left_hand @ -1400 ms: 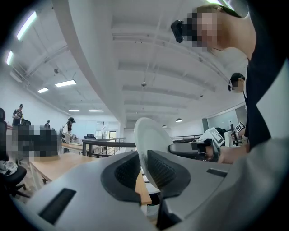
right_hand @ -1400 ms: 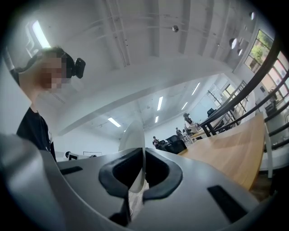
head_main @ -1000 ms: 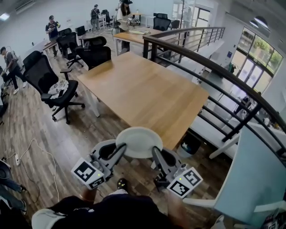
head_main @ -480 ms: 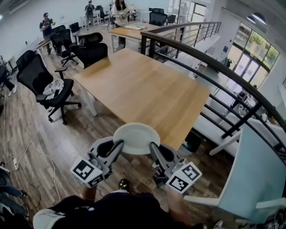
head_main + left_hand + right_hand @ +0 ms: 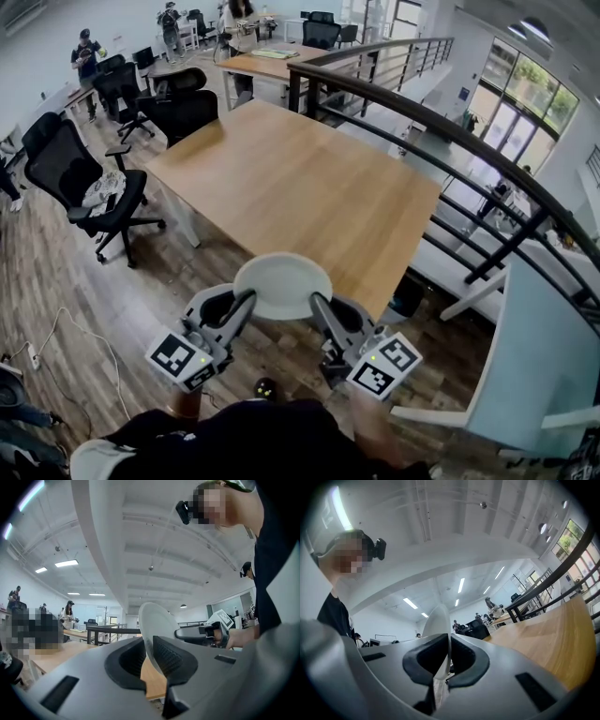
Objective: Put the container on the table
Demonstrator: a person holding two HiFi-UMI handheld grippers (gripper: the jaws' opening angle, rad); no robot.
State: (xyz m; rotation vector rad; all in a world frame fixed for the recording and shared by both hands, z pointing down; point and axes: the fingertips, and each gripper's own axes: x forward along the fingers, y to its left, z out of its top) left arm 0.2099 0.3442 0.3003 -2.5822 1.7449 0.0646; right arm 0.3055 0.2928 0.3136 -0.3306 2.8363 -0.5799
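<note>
Left gripper (image 5: pixel 246 302) first: jaws nearly together, pinched on the left rim of the container (image 5: pixel 281 286). In the left gripper view the thin white wall of the container (image 5: pixel 152 620) stands right between the ribbed pads of the gripper (image 5: pixel 149 656). Over to the right gripper (image 5: pixel 319 305): jaws clamped on the opposite rim, and its own view shows the gripper (image 5: pixel 447 660) with the white edge of the container (image 5: pixel 436 620) squeezed between the dark pads. So it's a two-sided grip, with the container carried level between them. It's round, shallow and white, and its inside shows only bare white surface. It sits over the near edge of the wooden table (image 5: pixel 291 187); whether its underside touches the wood I cannot tell. Further out there's a black office chair (image 5: pixel 70 178) left of the table and a dark railing (image 5: pixel 422 122) along its right side.
</note>
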